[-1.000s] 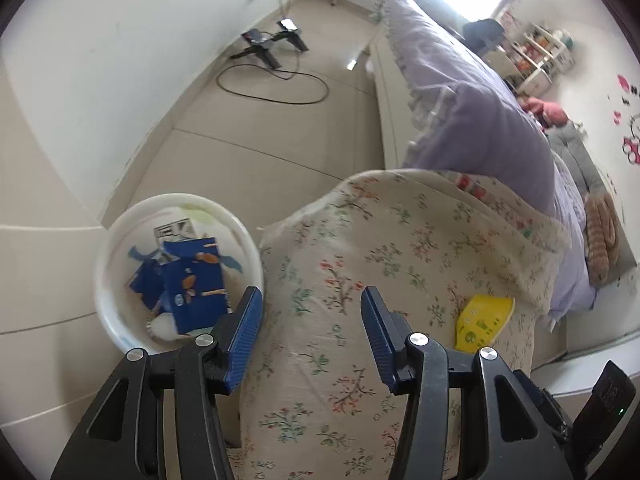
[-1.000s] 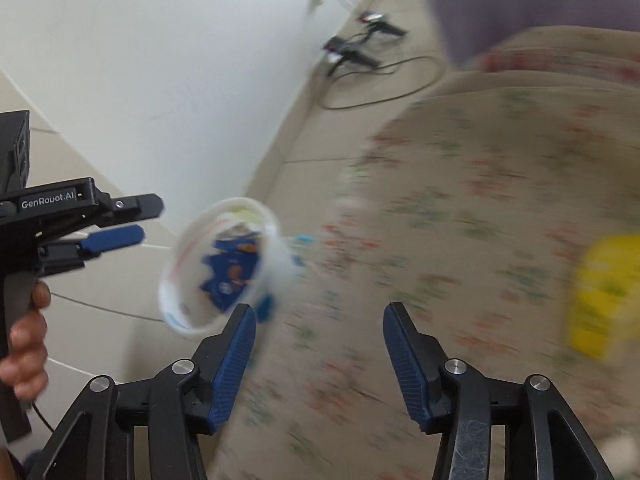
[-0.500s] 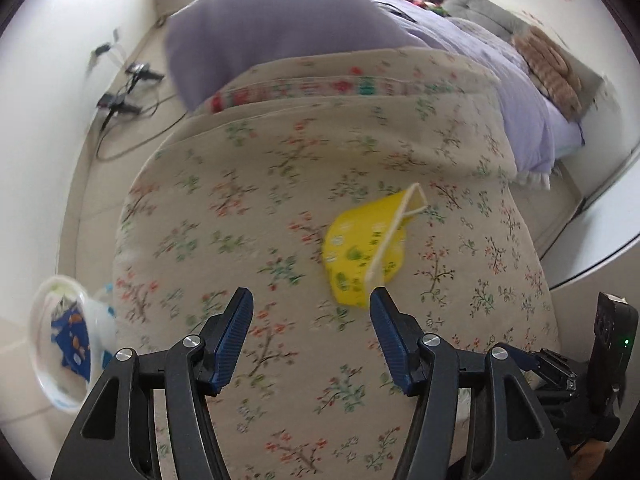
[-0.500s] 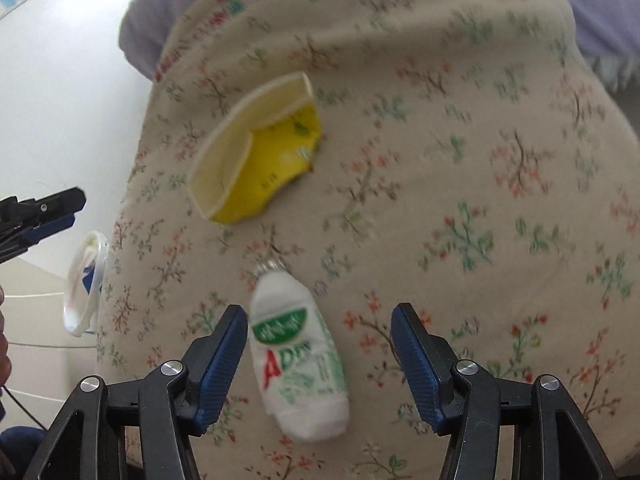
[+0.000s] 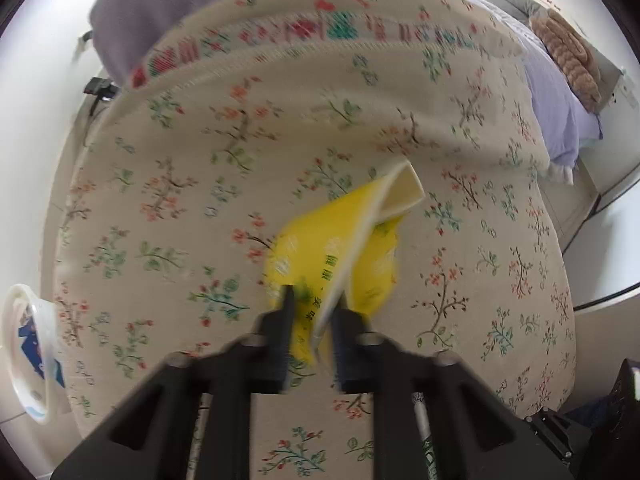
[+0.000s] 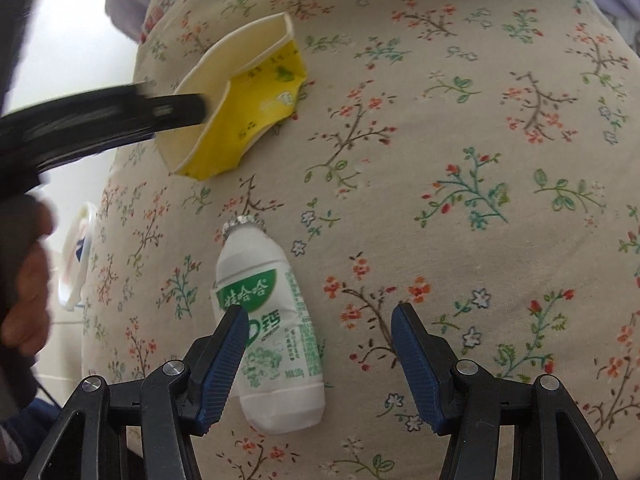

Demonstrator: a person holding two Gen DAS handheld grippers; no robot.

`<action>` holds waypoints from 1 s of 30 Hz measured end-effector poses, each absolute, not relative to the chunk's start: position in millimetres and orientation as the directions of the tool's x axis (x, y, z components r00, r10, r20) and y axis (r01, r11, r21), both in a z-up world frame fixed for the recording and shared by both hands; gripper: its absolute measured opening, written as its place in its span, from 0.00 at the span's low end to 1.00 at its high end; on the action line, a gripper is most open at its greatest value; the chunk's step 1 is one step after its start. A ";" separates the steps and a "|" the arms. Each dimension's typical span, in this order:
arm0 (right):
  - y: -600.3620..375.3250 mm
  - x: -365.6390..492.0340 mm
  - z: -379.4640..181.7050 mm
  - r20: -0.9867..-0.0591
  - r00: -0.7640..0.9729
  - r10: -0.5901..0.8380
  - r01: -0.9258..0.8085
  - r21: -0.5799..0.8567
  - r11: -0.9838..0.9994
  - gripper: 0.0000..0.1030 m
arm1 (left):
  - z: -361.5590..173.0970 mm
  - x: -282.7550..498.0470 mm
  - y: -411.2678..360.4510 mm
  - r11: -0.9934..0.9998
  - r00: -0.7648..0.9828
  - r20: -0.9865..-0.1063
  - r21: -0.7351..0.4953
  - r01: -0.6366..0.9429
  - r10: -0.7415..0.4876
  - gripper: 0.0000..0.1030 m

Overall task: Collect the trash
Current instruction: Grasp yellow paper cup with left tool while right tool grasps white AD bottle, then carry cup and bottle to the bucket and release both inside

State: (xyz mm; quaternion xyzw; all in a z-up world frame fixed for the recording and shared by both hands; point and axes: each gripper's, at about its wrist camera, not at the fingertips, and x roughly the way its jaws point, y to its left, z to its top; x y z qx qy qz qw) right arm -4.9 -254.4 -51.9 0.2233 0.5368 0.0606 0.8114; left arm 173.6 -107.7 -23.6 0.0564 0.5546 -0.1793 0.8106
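A flattened yellow carton [image 5: 340, 256] with a white inside lies on the floral quilt [image 5: 180, 200]. My left gripper [image 5: 314, 300] is closing tight on the carton's near edge, pads pressing it. In the right wrist view the same carton [image 6: 248, 120] has the left gripper's blurred black finger [image 6: 180, 110] at its left edge. A small white bottle [image 6: 260, 272] with a green label lies on its side below the carton. My right gripper [image 6: 320, 316] hovers open over the bottle, which lies between the fingers close to the left pad.
A white bin [image 5: 24, 356] holding blue wrappers stands on the floor left of the bed, also at the left edge of the right wrist view as the bin [image 6: 76, 264]. A purple blanket [image 5: 200, 0] lies beyond the quilt. A person's hand [image 6: 24, 280] grips the left tool's handle.
Both grippers swung from the bin side over the quilt and came down. The left one reached the yellow carton and shut on it. The right one settled over the bottle.
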 end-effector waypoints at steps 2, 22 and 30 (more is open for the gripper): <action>-250.3 -2.5 -53.1 -0.843 0.413 0.345 0.125 0.427 0.895 0.63 | -18.8 177.6 -94.2 0.932 0.296 -0.916 -0.174 0.318 -0.272 0.04; -197.8 7.8 -61.6 -0.864 0.401 0.304 0.030 0.344 0.938 0.16 | 14.0 150.6 -3.7 0.932 0.332 -0.873 -0.313 0.182 -0.358 0.04; -182.4 3.5 -40.7 -0.809 0.489 0.326 -0.021 0.363 0.932 0.16 | 28.0 137.0 47.4 0.927 0.370 -0.850 -0.350 0.134 -0.374 0.04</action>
